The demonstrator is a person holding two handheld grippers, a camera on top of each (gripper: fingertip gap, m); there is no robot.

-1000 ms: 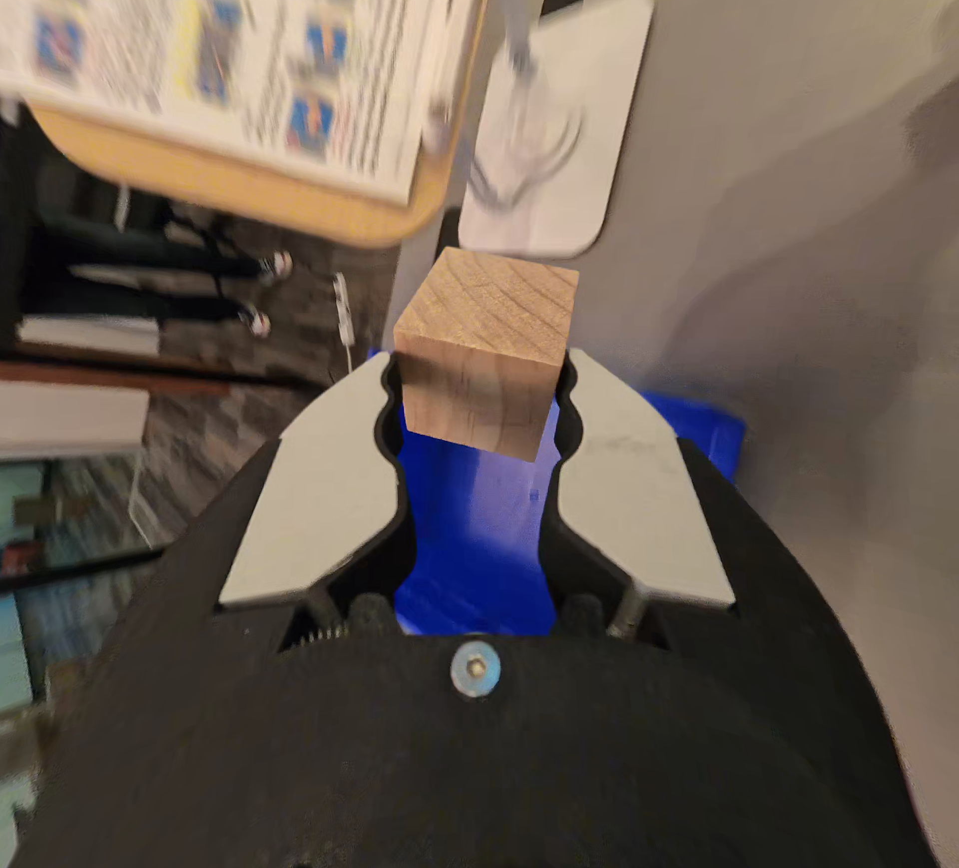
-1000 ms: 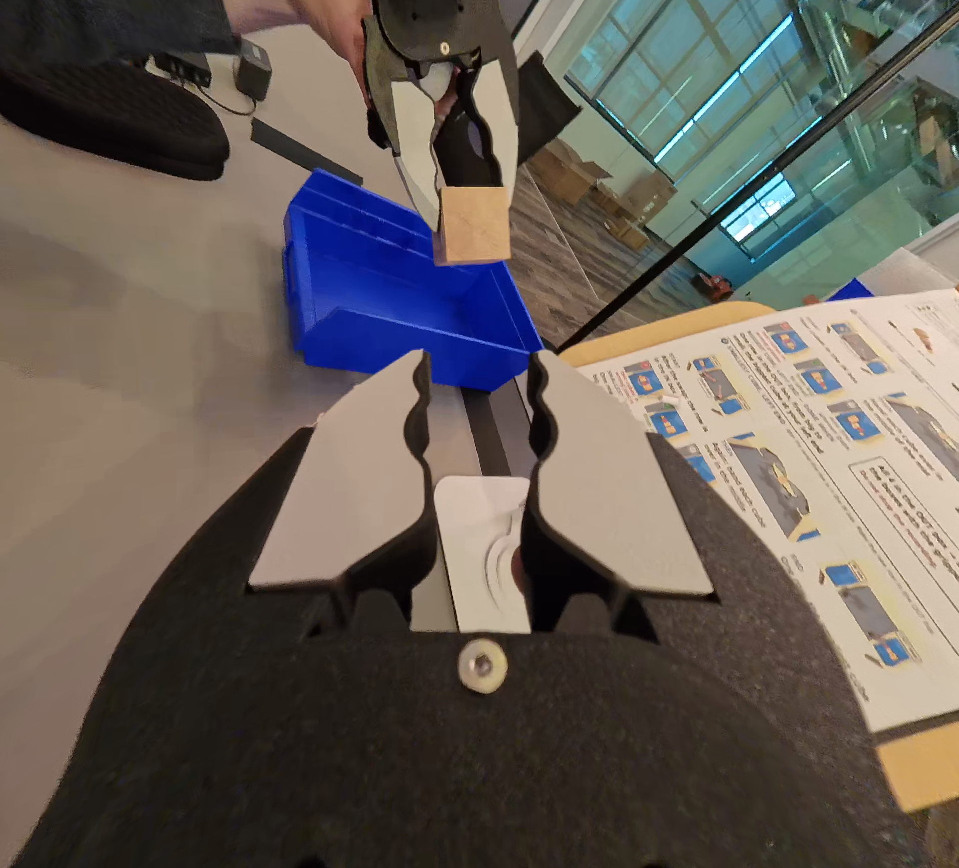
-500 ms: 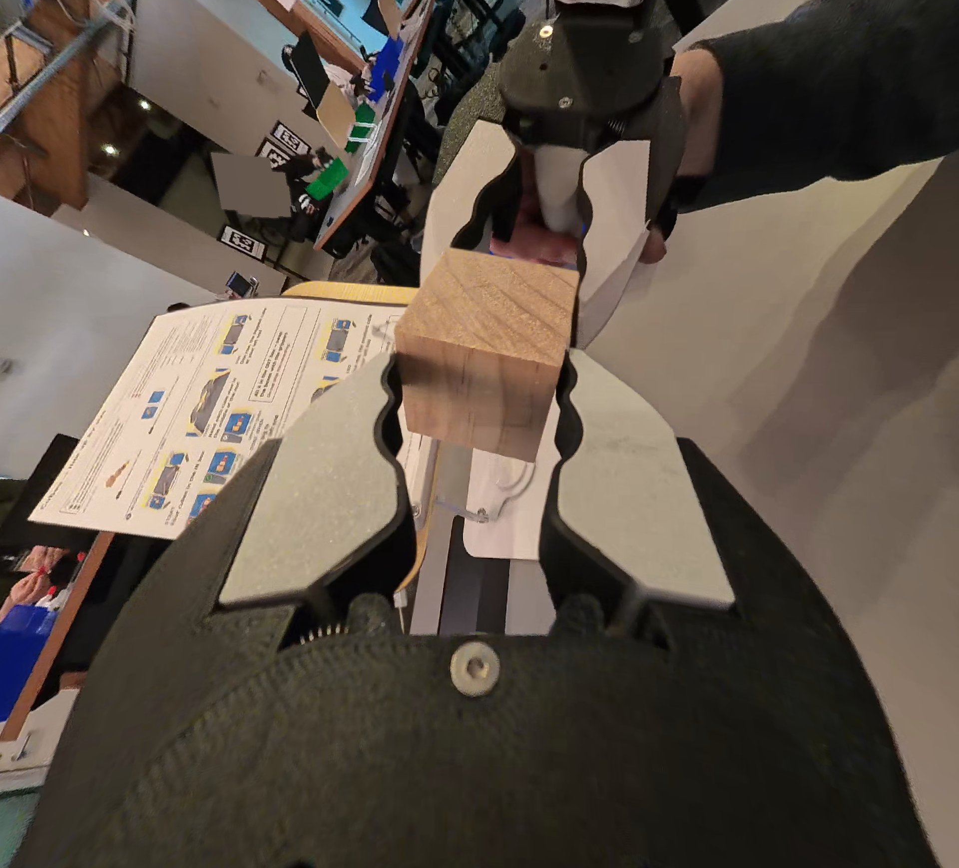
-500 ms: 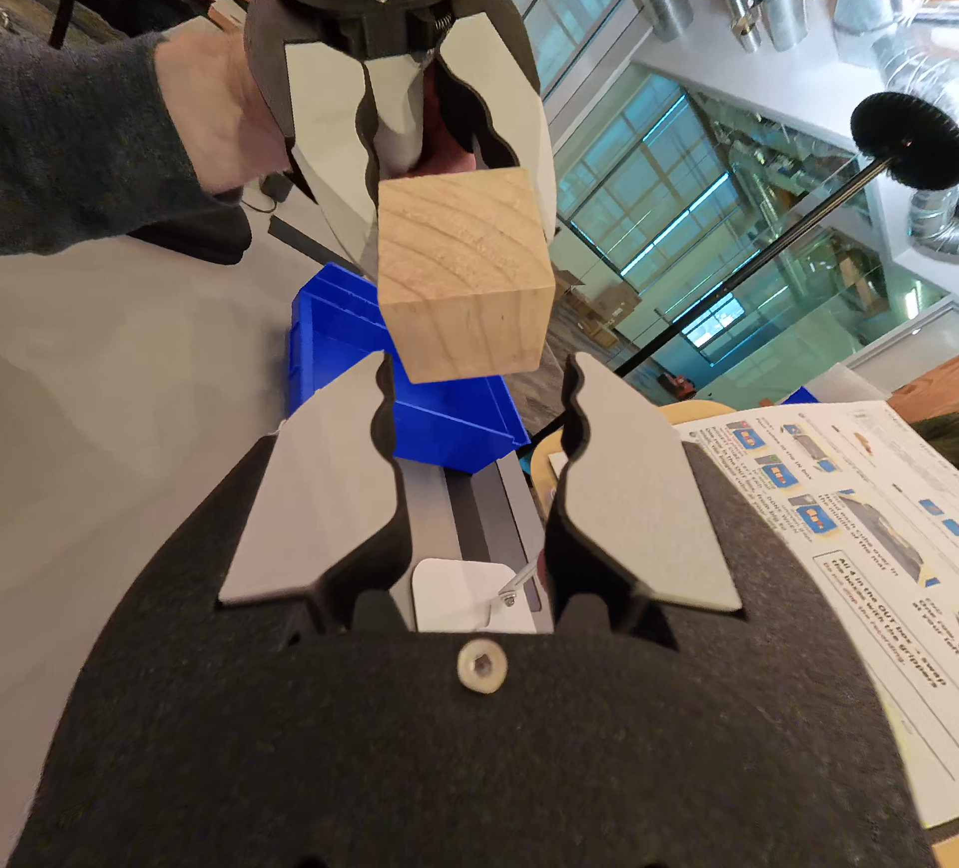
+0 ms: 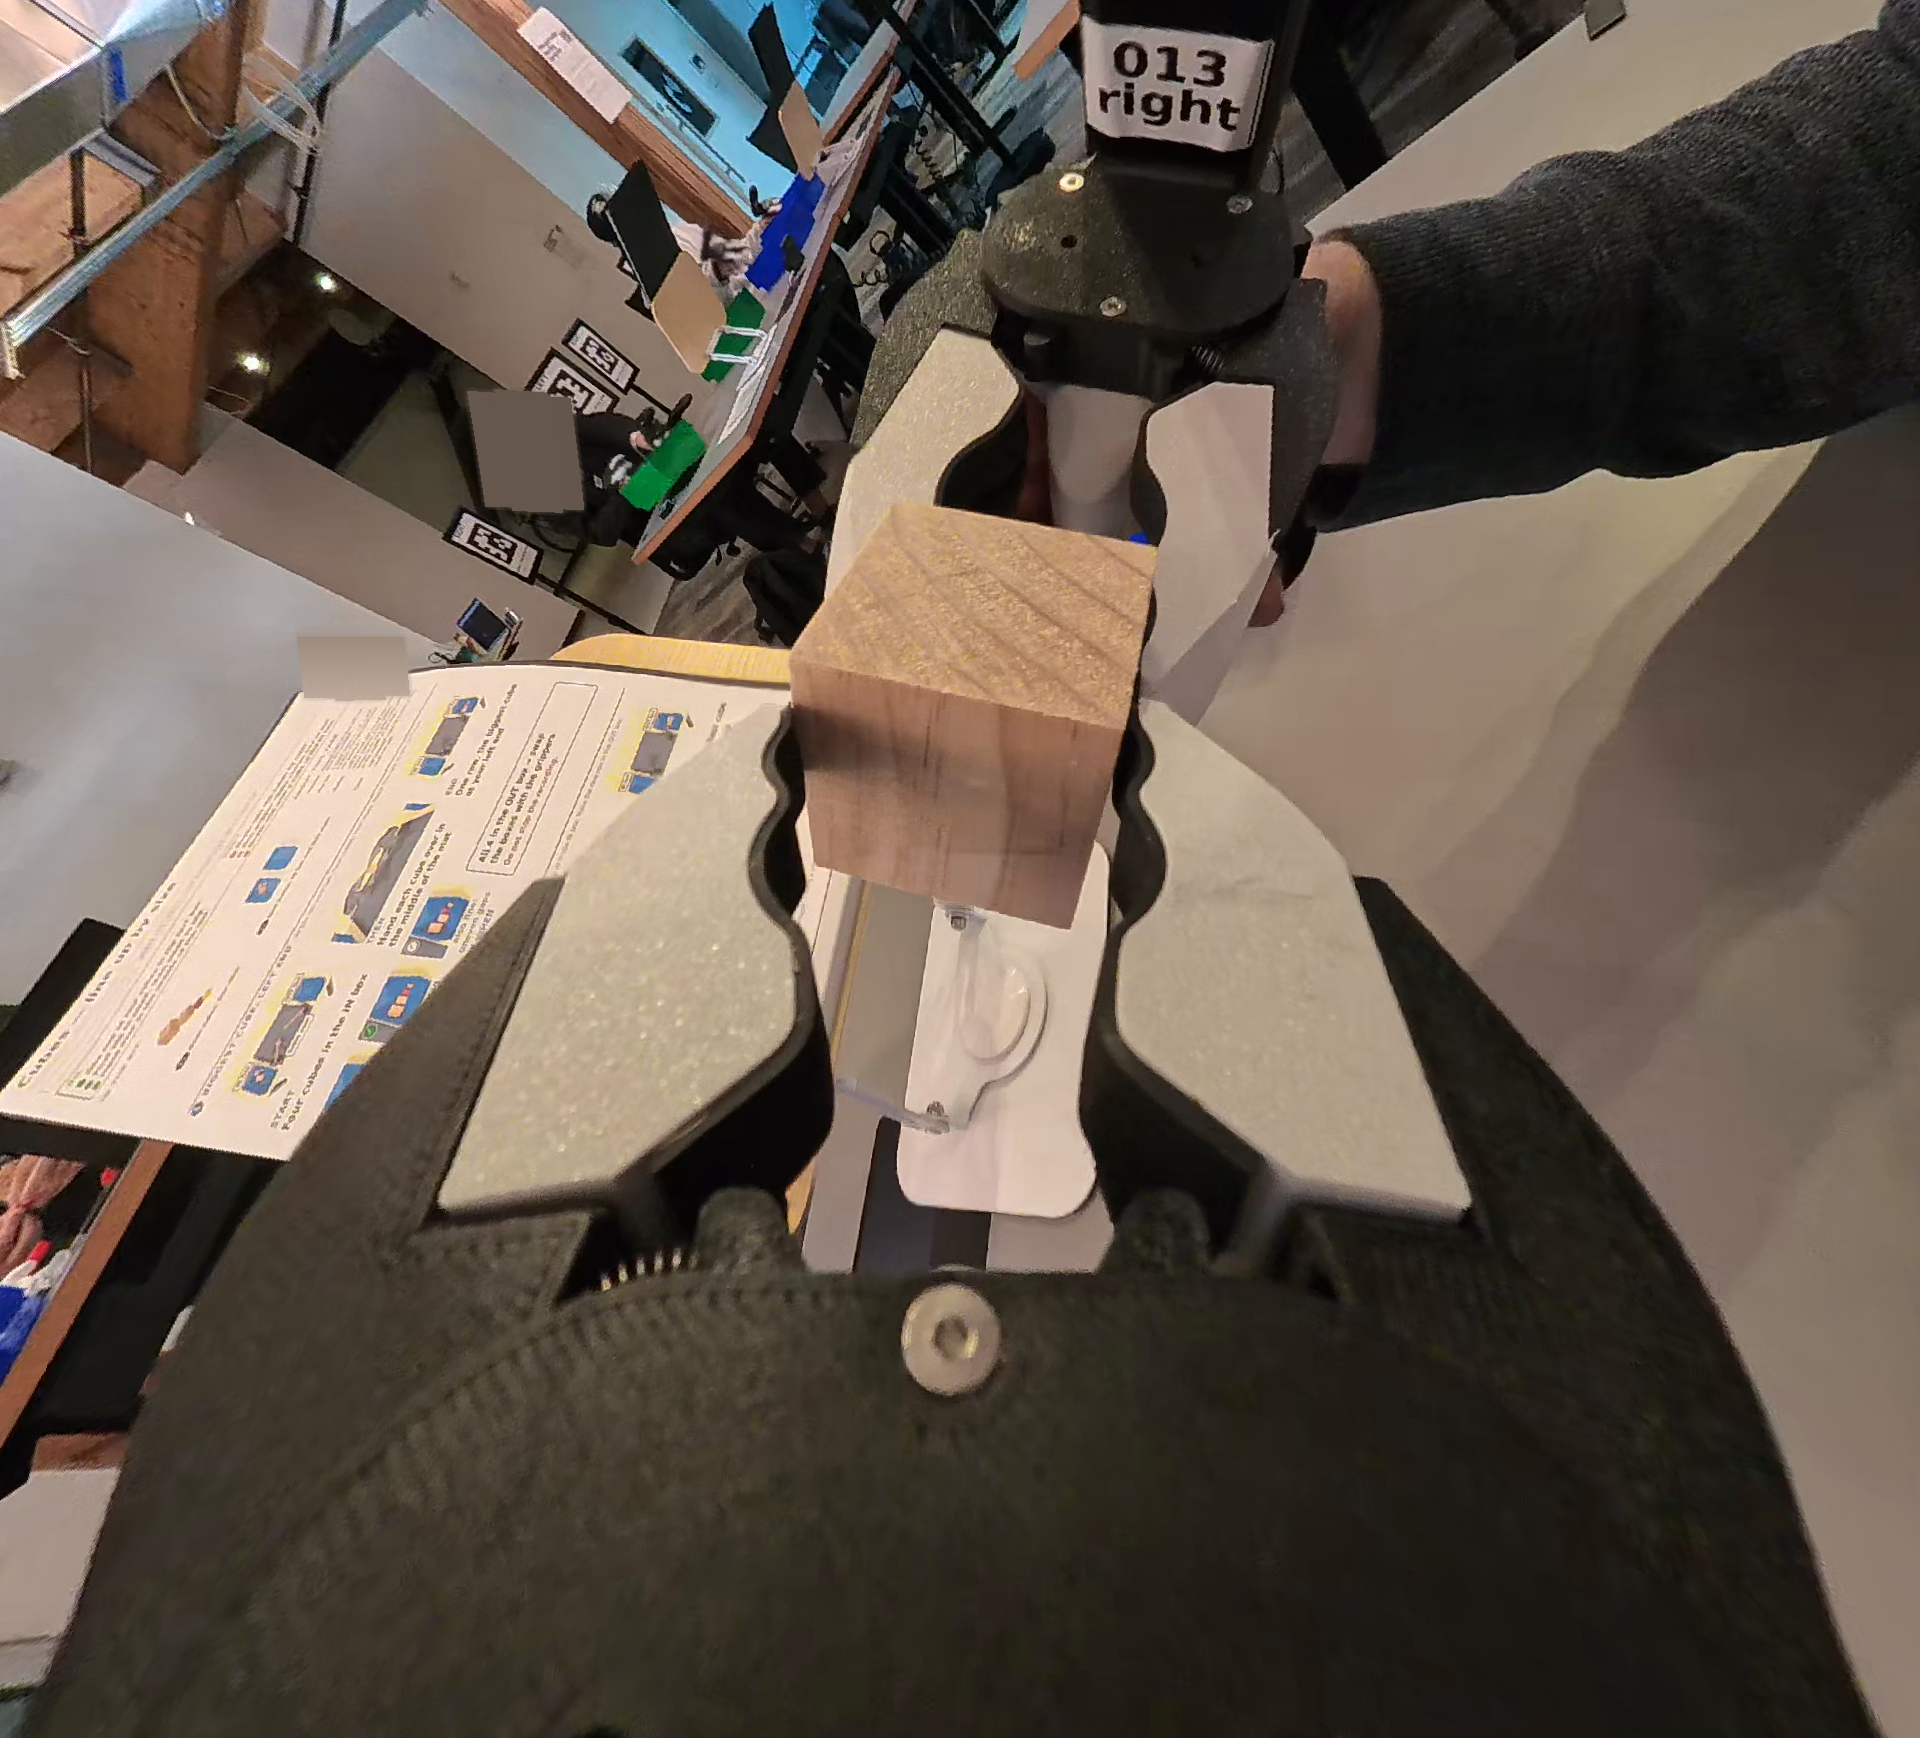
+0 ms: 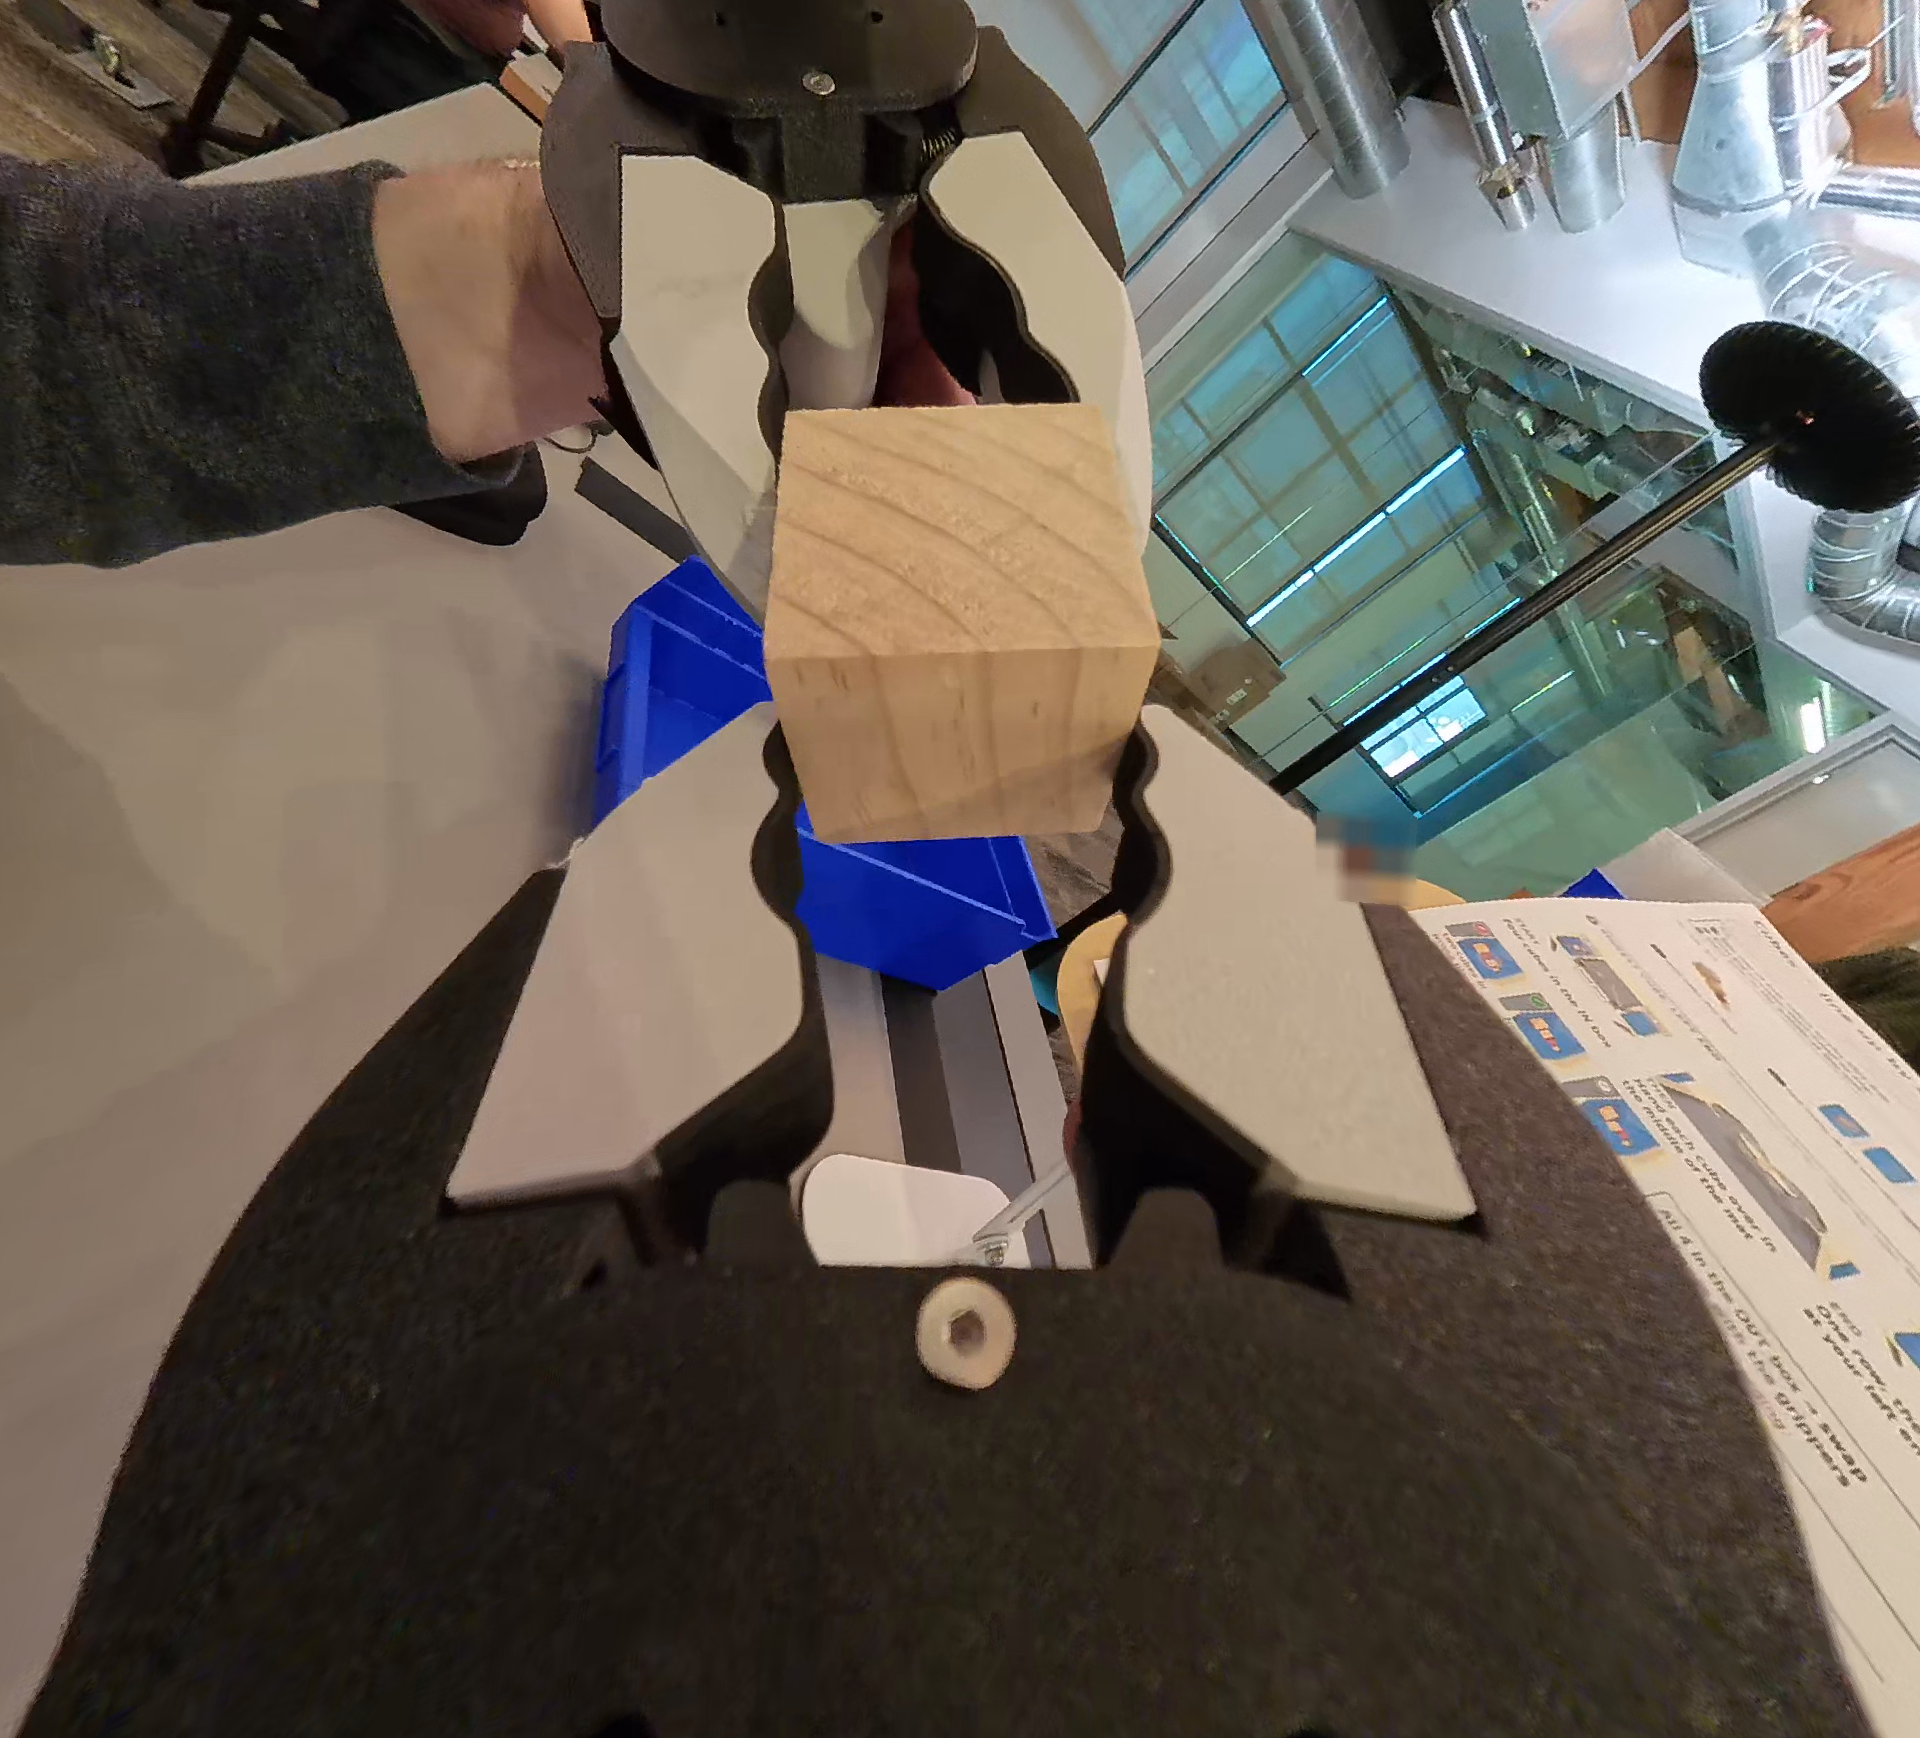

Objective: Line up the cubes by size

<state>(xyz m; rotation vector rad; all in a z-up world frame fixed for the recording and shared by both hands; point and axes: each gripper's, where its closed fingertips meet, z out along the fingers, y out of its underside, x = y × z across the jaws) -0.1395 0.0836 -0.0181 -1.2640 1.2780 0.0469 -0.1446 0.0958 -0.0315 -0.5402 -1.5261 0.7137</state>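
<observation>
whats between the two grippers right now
A wooden cube, held up in the air. Both wrist views show it: the left gripper and right gripper each have their fingertips around it from opposite ends.

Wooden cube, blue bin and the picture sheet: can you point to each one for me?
Wooden cube (image 6: 961,587): right wrist view, on its top face with the curved grain.
Blue bin (image 6: 914,909): right wrist view, on its outer side wall.
Picture sheet (image 5: 343,878): left wrist view, on the printed page's middle.

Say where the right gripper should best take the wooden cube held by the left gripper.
The free end of the wooden cube, on its two flat side faces, coming head-on opposite the left gripper: that half juts clear past its fingertips.
</observation>
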